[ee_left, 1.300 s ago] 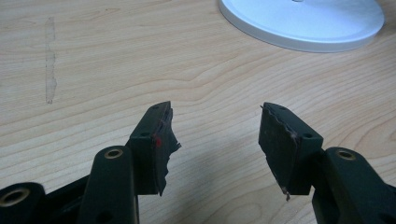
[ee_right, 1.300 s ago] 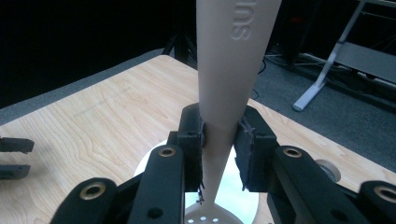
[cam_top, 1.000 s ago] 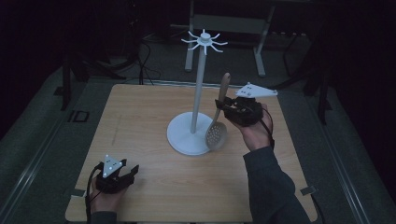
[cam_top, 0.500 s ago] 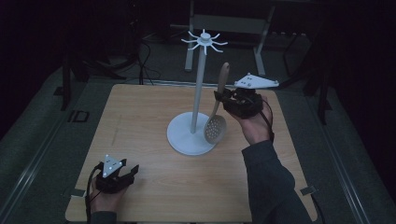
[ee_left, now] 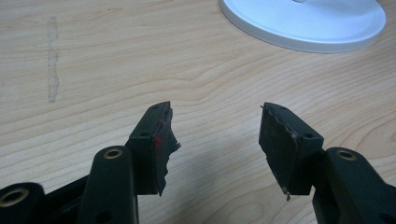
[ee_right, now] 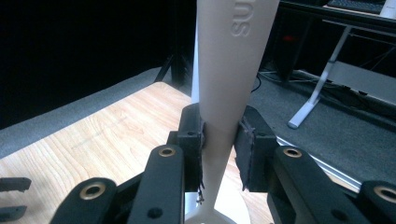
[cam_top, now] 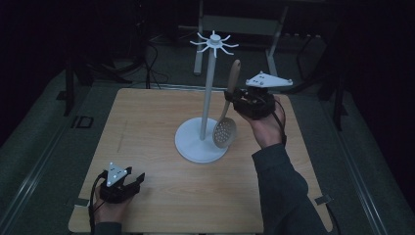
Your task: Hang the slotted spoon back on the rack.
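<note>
Dark room, wooden counter | slotted spoon pinched mid-handle in right gripper jaws, upright, just right of white rack, handle tip below hooks | left gripper spread, idle, farther off

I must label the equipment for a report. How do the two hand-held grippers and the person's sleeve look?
Both are black. The left hand-held gripper and the right hand-held gripper each carry a grey three-cornered plate on top and trail a black cable. Their jaws have brass-coloured rivets. The sleeve is dark.
</note>
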A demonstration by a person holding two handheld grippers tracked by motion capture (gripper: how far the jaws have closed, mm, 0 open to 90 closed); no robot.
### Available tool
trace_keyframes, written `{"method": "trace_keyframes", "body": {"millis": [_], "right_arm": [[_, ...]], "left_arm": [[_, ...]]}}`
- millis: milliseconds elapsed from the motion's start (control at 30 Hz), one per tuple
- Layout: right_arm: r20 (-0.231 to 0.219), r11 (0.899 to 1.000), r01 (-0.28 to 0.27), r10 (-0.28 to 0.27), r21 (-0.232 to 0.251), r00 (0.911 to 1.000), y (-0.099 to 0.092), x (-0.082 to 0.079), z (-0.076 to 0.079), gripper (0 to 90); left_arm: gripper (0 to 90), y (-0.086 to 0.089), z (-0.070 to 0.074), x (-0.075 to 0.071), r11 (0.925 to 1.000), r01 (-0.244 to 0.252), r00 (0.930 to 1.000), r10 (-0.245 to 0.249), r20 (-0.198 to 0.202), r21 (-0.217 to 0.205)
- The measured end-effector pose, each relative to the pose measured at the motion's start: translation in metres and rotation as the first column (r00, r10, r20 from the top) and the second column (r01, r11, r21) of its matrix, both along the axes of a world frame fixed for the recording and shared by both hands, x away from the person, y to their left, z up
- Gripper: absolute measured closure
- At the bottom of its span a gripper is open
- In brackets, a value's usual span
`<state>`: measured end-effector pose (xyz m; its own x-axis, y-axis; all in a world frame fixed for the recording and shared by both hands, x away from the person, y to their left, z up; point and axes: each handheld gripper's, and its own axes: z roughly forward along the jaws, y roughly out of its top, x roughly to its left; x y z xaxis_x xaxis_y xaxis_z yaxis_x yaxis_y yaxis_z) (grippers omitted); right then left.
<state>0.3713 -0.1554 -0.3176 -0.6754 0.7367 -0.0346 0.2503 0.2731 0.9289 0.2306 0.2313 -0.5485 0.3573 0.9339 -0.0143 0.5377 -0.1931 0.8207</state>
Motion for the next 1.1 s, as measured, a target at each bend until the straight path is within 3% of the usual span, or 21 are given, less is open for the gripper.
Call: {"method": "trace_keyframes", "body": {"millis": [933,1100], "right_arm": [[-0.007,0.999,0.018,-0.018,0.044,0.9998,0.005,0.009,0.013,73.5],[-0.029,0.999,0.013,-0.012,0.033,0.9995,0.007,0.012,0.013,73.5]], "left_arm": [[44.1,0.001,0.0,-0.001,1.0,-0.002,1.0,0.002,0.0,0.001],[44.1,0.002,0.0,-0.001,1.0,-0.004,1.0,0.004,0.0,-0.003]]}}
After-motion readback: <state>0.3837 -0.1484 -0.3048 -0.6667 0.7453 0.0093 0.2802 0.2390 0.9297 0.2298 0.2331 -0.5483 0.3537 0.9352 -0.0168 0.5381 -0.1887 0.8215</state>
